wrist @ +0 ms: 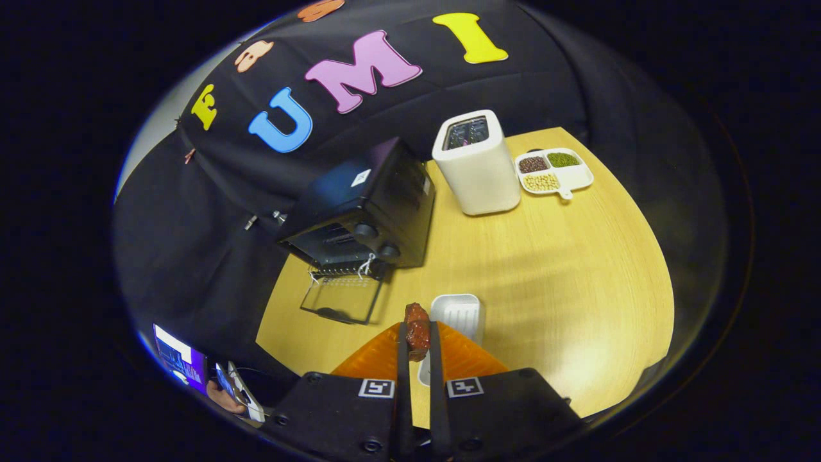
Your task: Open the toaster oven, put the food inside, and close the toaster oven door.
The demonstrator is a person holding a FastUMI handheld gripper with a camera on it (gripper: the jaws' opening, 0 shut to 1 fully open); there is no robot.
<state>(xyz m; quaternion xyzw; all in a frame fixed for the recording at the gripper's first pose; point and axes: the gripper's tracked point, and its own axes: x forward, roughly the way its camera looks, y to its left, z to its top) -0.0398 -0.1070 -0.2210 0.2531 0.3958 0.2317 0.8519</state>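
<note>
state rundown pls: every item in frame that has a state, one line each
toaster oven: door open, folded down flat
gripper: shut on food
food: held between the fingers, lifted off the table
white tray: empty, on the table just beyond the fingers
toaster: upright, slots look empty
divided dish: three sections filled, one empty

**Toaster oven open, food held aloft**

The black toaster oven point(365, 212) stands near the tabletop's point(564, 276) far left edge, tilted in this view, two round knobs on its front. Its glass door point(340, 298) hangs folded down and open, reaching toward the near edge. The food point(417, 330), a lumpy reddish-brown piece, is pinched between the fingers point(403, 359) of the gripper point(417, 350), raised above the tabletop, near the open door.
</note>
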